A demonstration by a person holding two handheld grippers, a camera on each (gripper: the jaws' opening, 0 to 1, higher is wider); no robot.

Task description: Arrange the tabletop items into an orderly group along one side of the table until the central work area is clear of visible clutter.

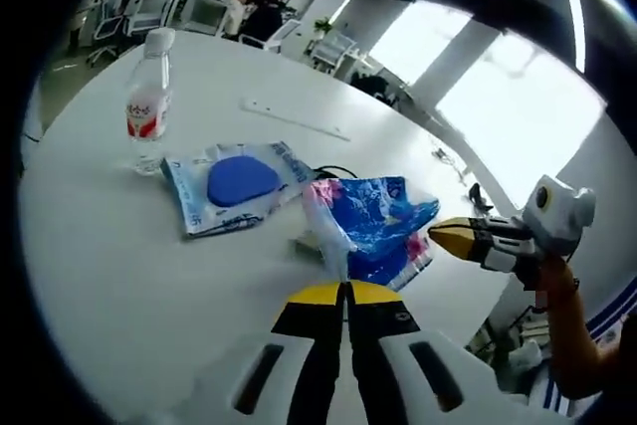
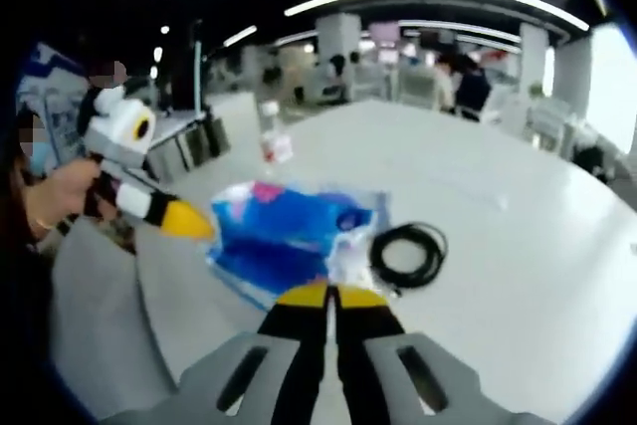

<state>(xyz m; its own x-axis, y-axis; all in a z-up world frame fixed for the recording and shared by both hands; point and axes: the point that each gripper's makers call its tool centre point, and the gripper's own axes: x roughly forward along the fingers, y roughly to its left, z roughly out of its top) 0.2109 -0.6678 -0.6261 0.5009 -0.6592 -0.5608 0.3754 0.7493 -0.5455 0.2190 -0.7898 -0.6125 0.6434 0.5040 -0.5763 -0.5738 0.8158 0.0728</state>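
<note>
The left gripper (image 1: 343, 291) has its jaws closed on the blue plastic bag (image 1: 373, 221). The right gripper (image 2: 328, 296) is closed on its far edge. Thin, limp and slippery, the bag is best pinched at the edges.

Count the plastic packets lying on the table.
2: one packet with a blue disc beside the water bottle, one blue printed packet nearer the tools. More may be hidden.

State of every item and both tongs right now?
Left tongs: shut on blue bag.
Right tongs: shut; whether they grip the blue bag is unclear.
Blue bag: crumpled, corner pinched.
Bottle: upright, capped.
Pouch: lying flat.
Cable: coiled, beside the blue bag.
</note>
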